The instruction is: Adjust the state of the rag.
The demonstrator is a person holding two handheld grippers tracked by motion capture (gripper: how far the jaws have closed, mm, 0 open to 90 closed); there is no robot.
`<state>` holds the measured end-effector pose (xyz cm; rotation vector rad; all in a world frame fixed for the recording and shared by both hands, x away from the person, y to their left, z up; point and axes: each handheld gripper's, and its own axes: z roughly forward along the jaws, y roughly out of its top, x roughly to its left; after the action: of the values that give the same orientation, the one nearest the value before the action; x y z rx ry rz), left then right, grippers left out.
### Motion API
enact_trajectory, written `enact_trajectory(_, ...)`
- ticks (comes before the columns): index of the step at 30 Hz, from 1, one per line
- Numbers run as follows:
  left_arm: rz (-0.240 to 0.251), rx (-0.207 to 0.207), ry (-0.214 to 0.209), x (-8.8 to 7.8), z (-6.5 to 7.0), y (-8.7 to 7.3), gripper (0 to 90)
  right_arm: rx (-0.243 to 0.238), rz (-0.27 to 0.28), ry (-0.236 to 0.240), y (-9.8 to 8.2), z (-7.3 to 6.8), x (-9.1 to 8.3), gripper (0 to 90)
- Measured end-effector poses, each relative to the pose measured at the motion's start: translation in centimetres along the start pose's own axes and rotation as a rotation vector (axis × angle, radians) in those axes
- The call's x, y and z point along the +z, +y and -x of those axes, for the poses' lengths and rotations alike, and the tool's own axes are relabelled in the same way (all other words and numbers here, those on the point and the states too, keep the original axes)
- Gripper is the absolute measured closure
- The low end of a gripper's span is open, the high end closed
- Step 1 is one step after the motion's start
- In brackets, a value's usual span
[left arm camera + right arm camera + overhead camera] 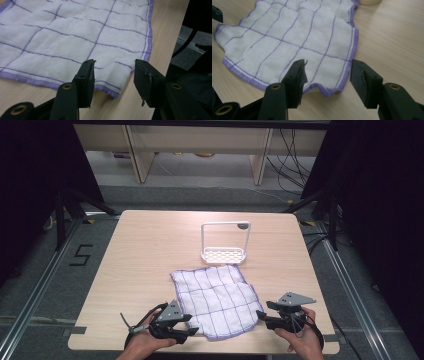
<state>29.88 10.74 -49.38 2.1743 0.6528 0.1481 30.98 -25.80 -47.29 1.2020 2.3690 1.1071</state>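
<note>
The white checked cloth [215, 301] lies limp, low and centre on the counter [145, 250]. Both grippers, left [192, 324] and right [261, 316], gape empty at its near corners; pinch the purple hem.

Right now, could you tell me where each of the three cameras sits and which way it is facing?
High view: fixed above the person's side, looking forward and down on the table; both hands, the left gripper and the right gripper enter from the bottom.
Left gripper view: rides the left gripper, looking along its open jaws at a cloth corner.
Right gripper view: rides the right gripper, jaws open over another cloth corner.
Shared: all show the white, purple-checked cloth on the wooden table.
</note>
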Motion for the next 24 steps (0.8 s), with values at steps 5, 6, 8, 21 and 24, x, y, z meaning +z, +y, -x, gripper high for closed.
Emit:
enact_trajectory(5,-0.078,0.095,0.025,1.1,-0.4,-0.8,71.0,-0.042,-0.098,0.036,-0.7,-0.1,1.4,66.4)
enact_trajectory(6,-0.078,0.095,0.025,1.1,-0.4,-0.8,74.1,-0.058,-0.112,0.042,-0.8,-0.1,1.4,71.8)
enact_trajectory(8,-0.061,0.107,0.018,0.4,-0.5,-0.5,82.0,-0.105,-0.144,0.055,-0.7,-0.3,1.1,82.5)
enact_trajectory(21,-0.050,0.050,0.018,-3.7,-3.1,-2.6,76.4,-0.253,-0.158,0.268,-0.4,-5.5,0.1,82.4)
enact_trajectory(24,-0.066,0.030,0.041,-3.8,-3.6,-2.9,69.6,-0.217,-0.159,0.262,-0.4,-5.6,0.3,67.8)
